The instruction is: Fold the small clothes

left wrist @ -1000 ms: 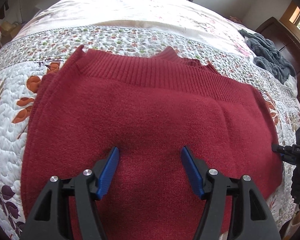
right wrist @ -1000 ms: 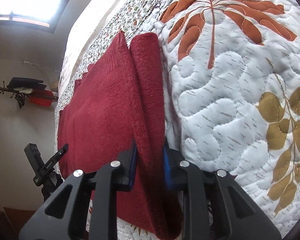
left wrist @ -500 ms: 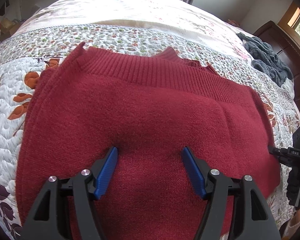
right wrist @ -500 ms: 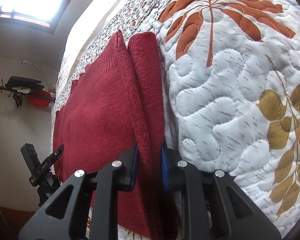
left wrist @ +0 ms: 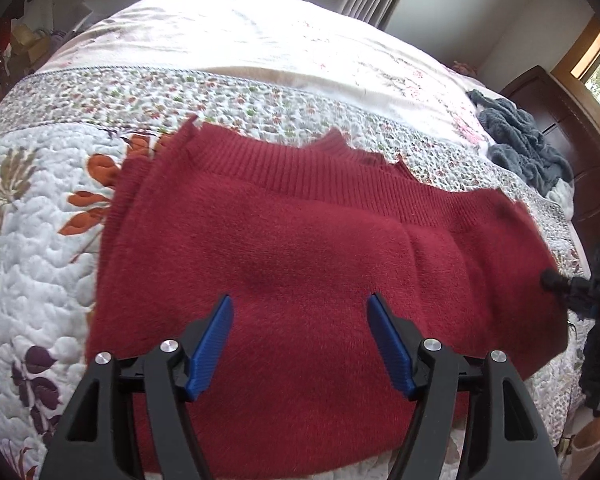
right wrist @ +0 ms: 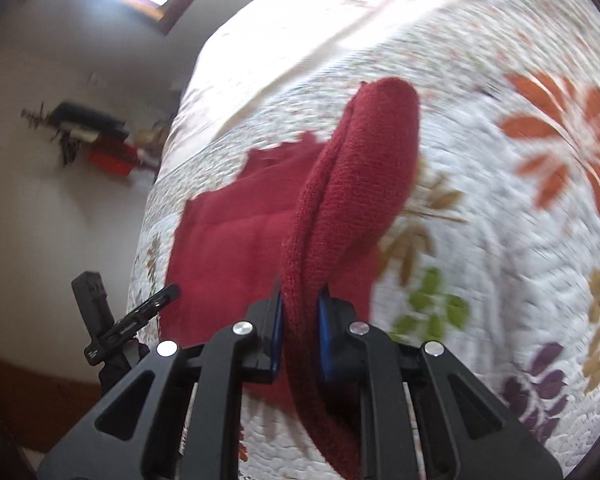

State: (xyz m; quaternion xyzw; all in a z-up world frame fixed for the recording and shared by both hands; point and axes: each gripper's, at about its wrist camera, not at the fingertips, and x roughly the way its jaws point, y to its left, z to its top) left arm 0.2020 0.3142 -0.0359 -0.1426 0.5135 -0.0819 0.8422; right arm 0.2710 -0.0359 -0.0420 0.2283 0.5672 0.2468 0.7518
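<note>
**Inspector A:** Checking the left wrist view first. The red sweater (left wrist: 300,264) lies spread on the quilted bedspread (left wrist: 32,248), ribbed hem toward the far side. The left gripper (left wrist: 300,340) hangs over the near part of the garment, jaws spread wide, blue pads (left wrist: 210,346) clear of any fold; whether they touch the knit I cannot tell.

**Inspector B:** Noted. On the right wrist view, the right gripper (right wrist: 299,332) has its jaws pinching a doubled edge of the sweater (right wrist: 352,184). That edge is raised off the quilt (right wrist: 500,240) and stands up as a rounded fold ahead of the fingers, while the remainder lies flat to the left.

**Inspector A:** Surroundings?

**Inspector B:** A grey-blue blanket (left wrist: 524,140) sits bunched at the far right of the bed, well apart from the sweater. The right view is motion-blurred, so fine detail of the fold is probably unreliable.
</note>
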